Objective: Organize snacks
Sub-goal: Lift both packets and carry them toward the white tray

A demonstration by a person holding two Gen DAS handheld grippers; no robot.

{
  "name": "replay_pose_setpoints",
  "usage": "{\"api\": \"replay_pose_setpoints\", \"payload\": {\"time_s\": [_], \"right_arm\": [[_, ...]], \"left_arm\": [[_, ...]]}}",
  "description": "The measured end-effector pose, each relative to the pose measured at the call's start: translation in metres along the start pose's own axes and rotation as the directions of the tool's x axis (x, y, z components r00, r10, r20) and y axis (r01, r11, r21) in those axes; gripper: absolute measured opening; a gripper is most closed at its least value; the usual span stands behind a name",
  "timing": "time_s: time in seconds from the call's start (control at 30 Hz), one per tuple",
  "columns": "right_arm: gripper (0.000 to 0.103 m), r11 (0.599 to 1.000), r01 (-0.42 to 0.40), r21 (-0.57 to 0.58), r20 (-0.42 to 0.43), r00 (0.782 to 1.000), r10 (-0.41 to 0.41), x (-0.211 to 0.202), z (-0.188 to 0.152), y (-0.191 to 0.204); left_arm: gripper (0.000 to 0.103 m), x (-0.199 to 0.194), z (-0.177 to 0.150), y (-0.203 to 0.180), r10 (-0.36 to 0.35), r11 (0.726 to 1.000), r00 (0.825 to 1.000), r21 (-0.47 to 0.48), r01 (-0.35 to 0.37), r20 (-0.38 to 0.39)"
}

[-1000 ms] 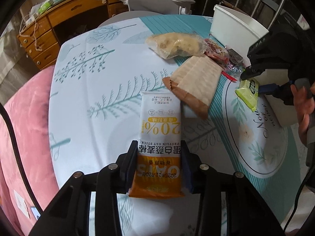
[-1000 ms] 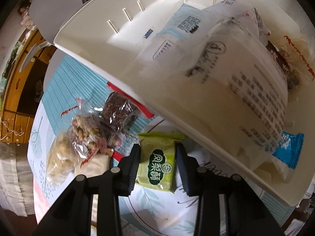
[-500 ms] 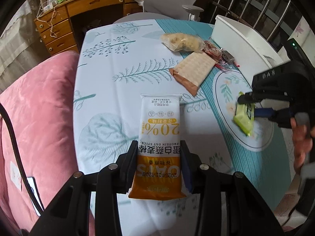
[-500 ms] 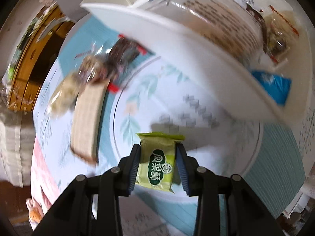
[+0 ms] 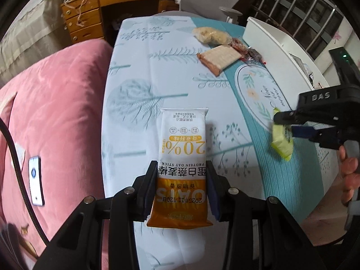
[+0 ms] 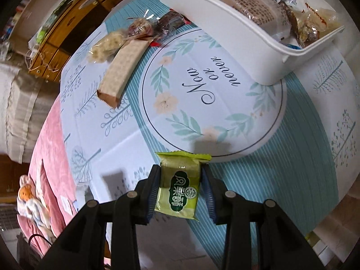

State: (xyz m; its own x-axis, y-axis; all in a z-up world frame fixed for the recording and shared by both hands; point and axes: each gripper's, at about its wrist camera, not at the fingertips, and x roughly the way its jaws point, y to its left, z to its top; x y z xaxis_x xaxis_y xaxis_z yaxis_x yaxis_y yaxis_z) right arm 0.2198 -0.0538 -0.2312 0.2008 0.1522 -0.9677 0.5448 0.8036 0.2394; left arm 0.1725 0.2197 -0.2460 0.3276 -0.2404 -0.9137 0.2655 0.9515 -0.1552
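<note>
in your left wrist view, your left gripper is clamped on the oat stick packet, held above the tablecloth; in your right wrist view, your right gripper pinches the green snack packet, well apart from the white bin of snacks

the white bin runs off the frame's right edge, its contents mostly hidden behind its wall.

Table with snacks, bin
</note>
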Motion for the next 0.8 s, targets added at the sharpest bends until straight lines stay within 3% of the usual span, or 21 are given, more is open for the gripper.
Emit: {"api": "replay_pose_setpoints", "payload": {"time_s": [0.3,0.5,0.8], "right_arm": [[0.036,0.993,-0.029,-0.113,0.031,0.999,0.033,-0.037,0.012,-0.025],[0.036,0.982,-0.052,-0.183,0.059,0.996,0.064,-0.064,0.036,-0.053],[0.036,0.967,-0.095,-0.237,0.078,0.990,0.117,-0.106,0.087,-0.115]], "left_arm": [[0.038,-0.018,-0.008,-0.031,0.029,0.998,1.000,-0.063,-0.028,0.012],[0.038,-0.038,0.009,-0.088,0.070,0.996,0.994,-0.064,-0.064,0.085],[0.039,-0.046,0.041,-0.184,0.072,0.995,0.984,-0.074,-0.061,0.165]]}}
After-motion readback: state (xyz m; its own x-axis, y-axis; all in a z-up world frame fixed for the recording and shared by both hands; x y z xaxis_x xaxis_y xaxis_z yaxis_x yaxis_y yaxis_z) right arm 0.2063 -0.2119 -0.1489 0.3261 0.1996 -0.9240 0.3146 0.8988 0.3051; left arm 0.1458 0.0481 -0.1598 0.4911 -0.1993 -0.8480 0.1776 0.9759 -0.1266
